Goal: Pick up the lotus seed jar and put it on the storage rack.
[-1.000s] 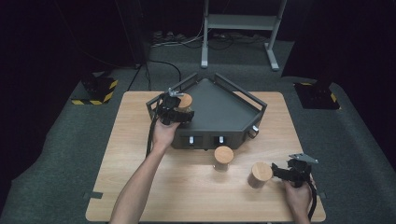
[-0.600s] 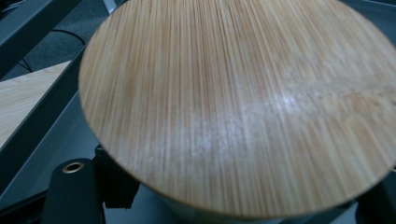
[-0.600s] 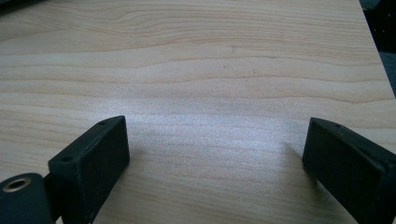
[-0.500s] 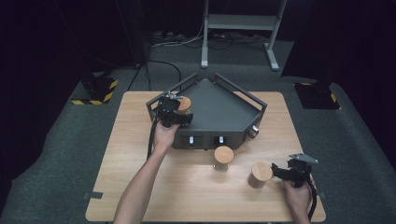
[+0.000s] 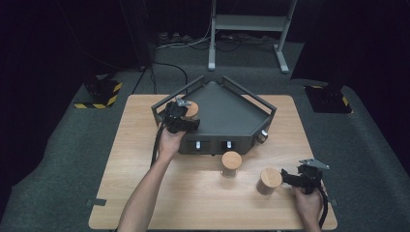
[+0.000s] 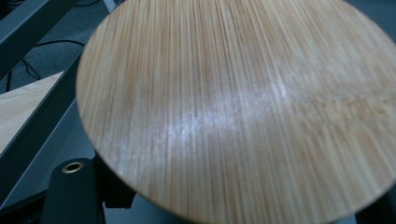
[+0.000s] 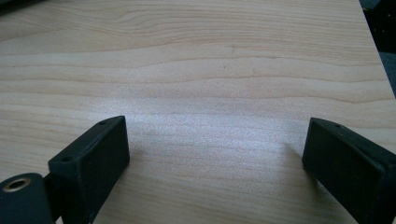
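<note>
Left hand-held gripper [image 5: 186, 116] over the rear left corner of the dark tray-like platform [image 5: 227, 113], apparently clamped on a wooden-lidded jar [image 5: 191, 109], though no actual contact visible, so grip itself impossible to confirm; probably held there to set the jar down inside the railed frame or lift it out. Close up, in the left gripper view, the bamboo lid [image 6: 243, 107] swallowing nearly everything, grain and sheen plain, with a dark rail and a sliver of bench [image 6: 18, 112] at the left edge; jaw stance not readable there. Right hand-held gripper [image 7: 215, 154] idle and low at the near right of the bench, jaws spread wide apart over bare wood, nothing between them. From the high view, what neither gripper camera offers: a second jar [image 5: 269, 180] just beside the right hand-held gripper [image 5: 290, 177], likely next in reach, and a third jar [image 5: 231, 163] just before the platform's front panel.
</note>
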The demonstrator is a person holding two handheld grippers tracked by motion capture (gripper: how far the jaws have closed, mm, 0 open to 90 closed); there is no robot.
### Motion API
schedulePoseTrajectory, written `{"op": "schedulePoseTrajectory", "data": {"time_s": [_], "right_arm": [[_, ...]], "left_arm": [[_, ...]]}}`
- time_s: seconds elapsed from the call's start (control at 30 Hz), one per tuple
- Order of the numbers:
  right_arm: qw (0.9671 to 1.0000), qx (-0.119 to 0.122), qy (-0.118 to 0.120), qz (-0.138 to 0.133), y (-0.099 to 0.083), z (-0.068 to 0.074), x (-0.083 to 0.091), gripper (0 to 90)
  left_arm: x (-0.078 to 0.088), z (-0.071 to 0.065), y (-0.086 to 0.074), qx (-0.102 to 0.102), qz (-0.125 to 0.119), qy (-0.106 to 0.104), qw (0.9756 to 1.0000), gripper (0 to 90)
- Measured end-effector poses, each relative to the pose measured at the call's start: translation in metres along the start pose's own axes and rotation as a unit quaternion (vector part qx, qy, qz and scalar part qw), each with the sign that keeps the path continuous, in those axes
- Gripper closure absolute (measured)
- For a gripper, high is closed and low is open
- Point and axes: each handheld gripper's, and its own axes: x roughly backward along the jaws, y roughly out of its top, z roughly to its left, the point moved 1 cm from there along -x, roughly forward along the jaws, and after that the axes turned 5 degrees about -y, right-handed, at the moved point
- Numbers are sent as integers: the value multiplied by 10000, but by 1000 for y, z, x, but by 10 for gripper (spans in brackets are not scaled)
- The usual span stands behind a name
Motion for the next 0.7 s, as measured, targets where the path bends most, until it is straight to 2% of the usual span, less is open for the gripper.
{"op": "schedulePoseTrajectory", "data": {"time_s": [0.23, 0.43, 0.7], "right_arm": [[10000, 0, 0, 0, 0, 0, 0, 71], [10000, 0, 1, 0, 0, 0, 0, 71], [10000, -2, 1, 0, 0, 0, 0, 71]], "left_arm": [[0, 1, 0, 37, 46, -23, 10000, 243], [4, 1, 0, -6, 4, -23, 10000, 112], [13, 1, -2, -36, -39, -24, 10000, 69]]}}
